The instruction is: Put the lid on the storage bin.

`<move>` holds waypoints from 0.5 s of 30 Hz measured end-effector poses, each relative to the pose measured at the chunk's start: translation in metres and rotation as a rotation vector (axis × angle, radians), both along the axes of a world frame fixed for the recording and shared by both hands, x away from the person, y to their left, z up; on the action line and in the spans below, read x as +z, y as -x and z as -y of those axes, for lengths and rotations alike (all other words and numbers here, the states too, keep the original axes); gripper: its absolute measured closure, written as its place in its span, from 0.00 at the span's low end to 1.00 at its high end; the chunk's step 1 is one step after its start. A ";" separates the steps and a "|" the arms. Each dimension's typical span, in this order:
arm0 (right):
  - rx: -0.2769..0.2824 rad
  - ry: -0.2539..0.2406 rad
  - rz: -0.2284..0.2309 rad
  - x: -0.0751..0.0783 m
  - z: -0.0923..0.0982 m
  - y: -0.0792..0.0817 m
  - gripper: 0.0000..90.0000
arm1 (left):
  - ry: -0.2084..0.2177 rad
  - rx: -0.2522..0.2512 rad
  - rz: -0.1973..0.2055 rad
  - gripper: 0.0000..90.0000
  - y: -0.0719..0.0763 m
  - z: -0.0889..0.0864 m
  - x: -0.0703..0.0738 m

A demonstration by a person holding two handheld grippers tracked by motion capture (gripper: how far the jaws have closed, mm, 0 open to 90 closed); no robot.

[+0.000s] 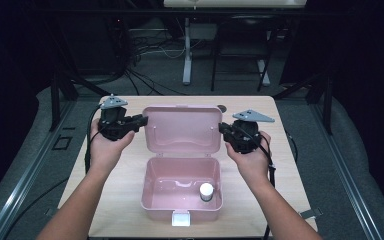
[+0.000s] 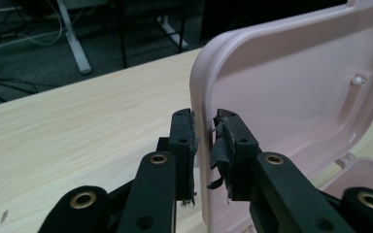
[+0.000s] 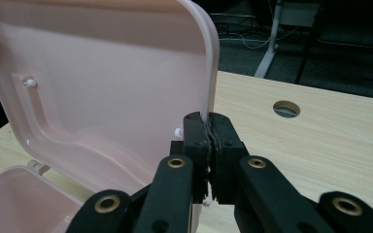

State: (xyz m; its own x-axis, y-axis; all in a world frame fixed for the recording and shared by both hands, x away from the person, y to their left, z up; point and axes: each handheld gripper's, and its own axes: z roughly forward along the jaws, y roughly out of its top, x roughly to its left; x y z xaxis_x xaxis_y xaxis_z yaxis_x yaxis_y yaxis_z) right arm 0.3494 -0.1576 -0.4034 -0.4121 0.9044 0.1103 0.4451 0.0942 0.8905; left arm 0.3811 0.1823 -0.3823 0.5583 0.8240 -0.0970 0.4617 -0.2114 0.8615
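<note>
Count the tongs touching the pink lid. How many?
2: left tongs straddle the lid at its left edge; right tongs pinch its right edge.

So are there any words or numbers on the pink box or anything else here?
None can be read.
Pink plastic box and its raised lid: plain, no writing.
Small white-capped bottle inside the box: any label is too small to tell.
White latch at the box front: blank.
Pale wooden table: no marks.
</note>
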 end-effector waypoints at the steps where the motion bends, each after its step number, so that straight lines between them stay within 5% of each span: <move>1: 0.000 0.000 0.000 0.000 0.000 0.000 0.97 | 0.004 0.006 0.009 0.87 0.000 0.000 0.000; 15: -0.012 -0.003 0.005 -0.001 -0.001 0.001 0.97 | 0.048 0.055 0.063 0.92 0.001 0.004 -0.005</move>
